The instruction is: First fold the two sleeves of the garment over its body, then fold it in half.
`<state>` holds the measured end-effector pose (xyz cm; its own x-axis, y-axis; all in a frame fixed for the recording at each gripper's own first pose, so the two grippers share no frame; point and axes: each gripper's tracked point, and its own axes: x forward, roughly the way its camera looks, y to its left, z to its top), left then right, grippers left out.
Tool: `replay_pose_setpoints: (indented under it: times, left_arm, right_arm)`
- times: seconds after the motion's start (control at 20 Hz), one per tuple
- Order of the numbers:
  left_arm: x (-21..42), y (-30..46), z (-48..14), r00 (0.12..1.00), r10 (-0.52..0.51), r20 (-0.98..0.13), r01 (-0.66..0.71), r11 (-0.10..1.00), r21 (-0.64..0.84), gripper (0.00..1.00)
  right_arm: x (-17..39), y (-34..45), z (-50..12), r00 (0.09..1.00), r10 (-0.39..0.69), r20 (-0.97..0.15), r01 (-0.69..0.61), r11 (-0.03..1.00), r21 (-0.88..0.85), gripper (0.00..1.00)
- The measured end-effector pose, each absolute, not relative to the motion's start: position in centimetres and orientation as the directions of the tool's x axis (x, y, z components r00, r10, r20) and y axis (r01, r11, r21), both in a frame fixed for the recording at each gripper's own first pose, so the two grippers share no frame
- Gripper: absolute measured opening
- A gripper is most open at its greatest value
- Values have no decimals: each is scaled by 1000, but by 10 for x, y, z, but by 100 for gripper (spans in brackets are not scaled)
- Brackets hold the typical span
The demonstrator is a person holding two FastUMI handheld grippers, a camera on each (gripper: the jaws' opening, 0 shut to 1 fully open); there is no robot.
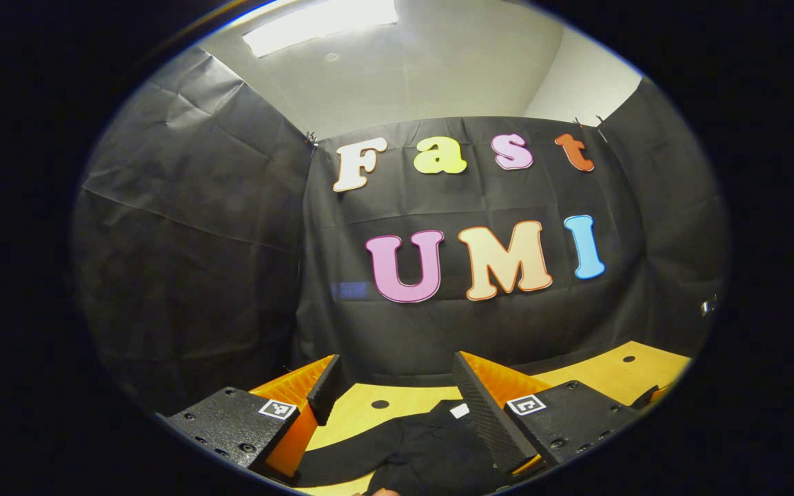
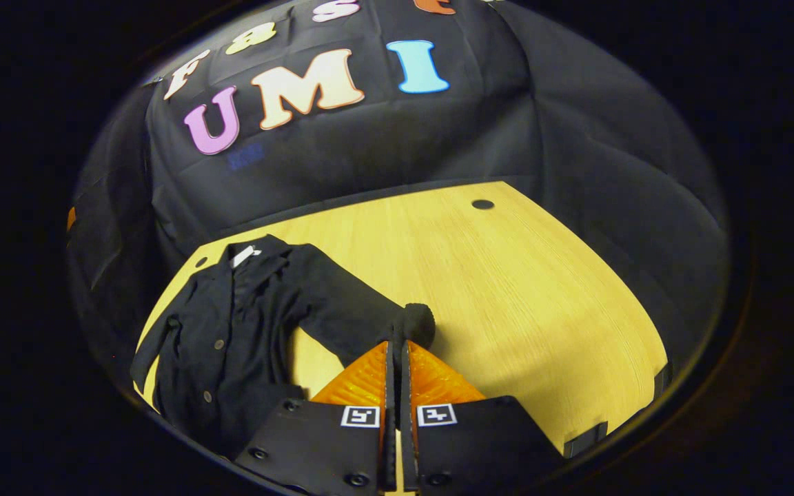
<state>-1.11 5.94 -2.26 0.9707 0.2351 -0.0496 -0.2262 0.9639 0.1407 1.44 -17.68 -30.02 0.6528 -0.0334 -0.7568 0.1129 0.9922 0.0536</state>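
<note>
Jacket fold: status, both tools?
Left tool open above the jacket. Right tool shut on the sleeve cuff. Jacket flat on the table, sleeve not yet folded. Nothing in the way.

Left gripper view sits low, just above the table (image 1: 397,406), facing level at the booth wall (image 1: 480,324), ceiling visible. Right gripper view is higher, tilted down over the table (image 2: 507,289), wall behind it. Shared: tabletop, the garment (image 2: 245,337) near the wall, back wall.

A plain black garment (image 2: 231,331) with 1 small white neck label (image 2: 244,255) lies on a yellow wood-grain table (image 2: 507,289) against black cloth walls (image 1: 183,241).
</note>
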Motion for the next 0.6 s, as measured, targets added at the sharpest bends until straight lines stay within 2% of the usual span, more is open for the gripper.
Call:
replay_pose_setpoints:
  times: [0.05, 0.1, 0.2, 0.25, 0.3, 0.35, 0.6]
  left_arm:
    - [-12, 67, -22, 969, 244, -49, -235, 962, 141, 99]
    - [-13, 75, -22, 966, 253, -49, -245, 959, 141, 94]
    - [-19, 93, -23, 960, 276, -47, -268, 953, 140, 95]
    - [-23, 102, -22, 956, 289, -47, -280, 950, 141, 99]
    - [-27, 113, -22, 952, 301, -47, -292, 946, 141, 94]
    - [-30, 122, -22, 948, 315, -47, -306, 941, 142, 99]
    - [-45, 168, -26, 925, 376, -55, -365, 919, 147, 99]
  right_arm:
    - [23, -166, -295, 665, -21, -746, 91, 994, 54, 6]
    - [32, -155, -289, 675, -7, -738, 69, 996, 53, 6]
    - [44, -130, -279, 691, 23, -722, 27, 998, 58, 6]
    - [50, -116, -275, 698, 40, -715, 5, 998, 61, 6]
    - [56, -103, -271, 704, 56, -708, -15, 998, 64, 5]
    - [61, -90, -270, 707, 71, -704, -35, 997, 66, 5]
    - [83, -22, -262, 713, 151, -685, -123, 988, 90, 5]
